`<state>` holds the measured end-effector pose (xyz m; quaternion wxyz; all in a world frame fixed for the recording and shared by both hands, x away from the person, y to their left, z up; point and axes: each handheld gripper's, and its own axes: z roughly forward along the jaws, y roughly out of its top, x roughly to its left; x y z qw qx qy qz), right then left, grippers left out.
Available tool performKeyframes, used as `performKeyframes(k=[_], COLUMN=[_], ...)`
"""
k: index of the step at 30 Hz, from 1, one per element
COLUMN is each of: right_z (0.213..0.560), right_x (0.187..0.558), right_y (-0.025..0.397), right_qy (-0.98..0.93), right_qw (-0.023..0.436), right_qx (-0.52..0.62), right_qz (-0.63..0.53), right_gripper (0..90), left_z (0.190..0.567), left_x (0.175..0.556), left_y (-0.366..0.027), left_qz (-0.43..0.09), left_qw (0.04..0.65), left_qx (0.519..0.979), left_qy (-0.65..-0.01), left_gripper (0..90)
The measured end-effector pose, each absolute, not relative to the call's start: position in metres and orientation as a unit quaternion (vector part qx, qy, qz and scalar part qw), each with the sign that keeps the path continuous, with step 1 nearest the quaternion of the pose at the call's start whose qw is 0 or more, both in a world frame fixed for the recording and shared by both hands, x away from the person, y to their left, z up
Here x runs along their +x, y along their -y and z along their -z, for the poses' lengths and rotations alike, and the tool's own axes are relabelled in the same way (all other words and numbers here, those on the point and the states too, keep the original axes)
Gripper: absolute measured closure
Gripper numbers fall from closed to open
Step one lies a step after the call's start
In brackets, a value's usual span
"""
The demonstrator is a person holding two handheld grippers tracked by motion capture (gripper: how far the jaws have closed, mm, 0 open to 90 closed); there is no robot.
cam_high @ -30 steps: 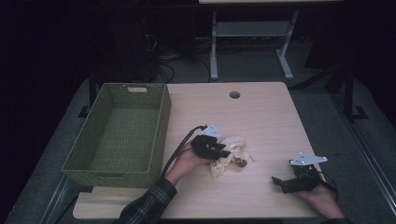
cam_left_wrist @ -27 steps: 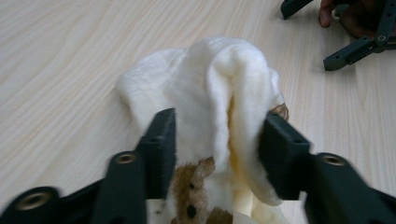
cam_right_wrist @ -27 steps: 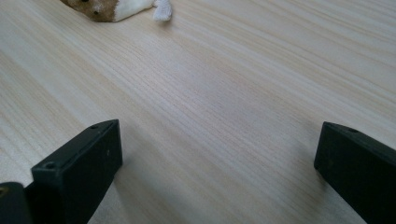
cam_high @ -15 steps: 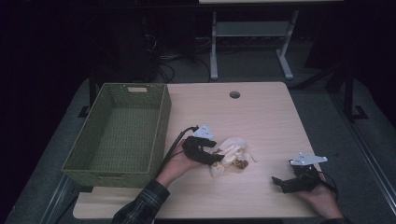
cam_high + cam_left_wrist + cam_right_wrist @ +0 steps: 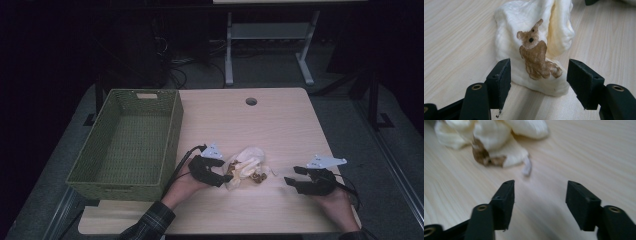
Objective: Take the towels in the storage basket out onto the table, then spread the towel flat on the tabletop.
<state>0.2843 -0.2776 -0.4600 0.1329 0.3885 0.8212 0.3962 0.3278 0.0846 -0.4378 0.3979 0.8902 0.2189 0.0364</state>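
A crumpled cream cloth (image 5: pixel 246 166) with a brown bear print (image 5: pixel 535 55) lies on the wooden table near its front edge. My left gripper (image 5: pixel 221 179) is open at the cloth's left end; in the left gripper view (image 5: pixel 539 77) the cloth's near edge (image 5: pixel 541 82) sits between the two jaws, which stand apart from it. My right gripper (image 5: pixel 290 182) is open, a short way right of the cloth, pointing toward it. In the right gripper view (image 5: pixel 539 200) only bare table lies between its jaws, and the cloth (image 5: pixel 491 137) lies beyond them, blurred.
A green woven basket (image 5: pixel 172 135), empty, stands at the table's left side, close to my left forearm. A round cable hole (image 5: pixel 251 101) is in the table's far part. Table legs and cables stand on the dark floor behind.
My left gripper has slid right, up to the cloth's left end. The cloth has shifted slightly. The right gripper has barely moved.
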Motion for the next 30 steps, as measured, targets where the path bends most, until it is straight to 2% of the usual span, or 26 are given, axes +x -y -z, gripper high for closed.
performKeyframes(k=[7,22,27,30], right_z=[0.458,0.474,0.476,0.474], right_x=[0.308,0.333,0.332,0.33], right_y=[0.254,0.234,0.23,0.228], right_qy=[-0.823,-0.836,-0.844,-0.845], right_qw=[0.109,0.077,0.079,0.082], right_qx=[0.374,0.366,0.356,0.355], right_qz=[-0.413,-0.401,-0.394,-0.391], right_gripper=[56.8,73.4,83.9,86.9], left_z=[0.441,0.439,0.442,0.444], left_x=[0.328,0.329,0.329,0.329], left_y=[-0.083,-0.081,-0.079,-0.078], left_qz=[-0.038,-0.042,-0.04,-0.036], left_qw=[0.395,0.401,0.394,0.396], left_qx=[0.892,0.889,0.893,0.893], left_qy=[-0.219,-0.217,-0.212,-0.211], left_gripper=[35.4,36.0,43.5,60.1])
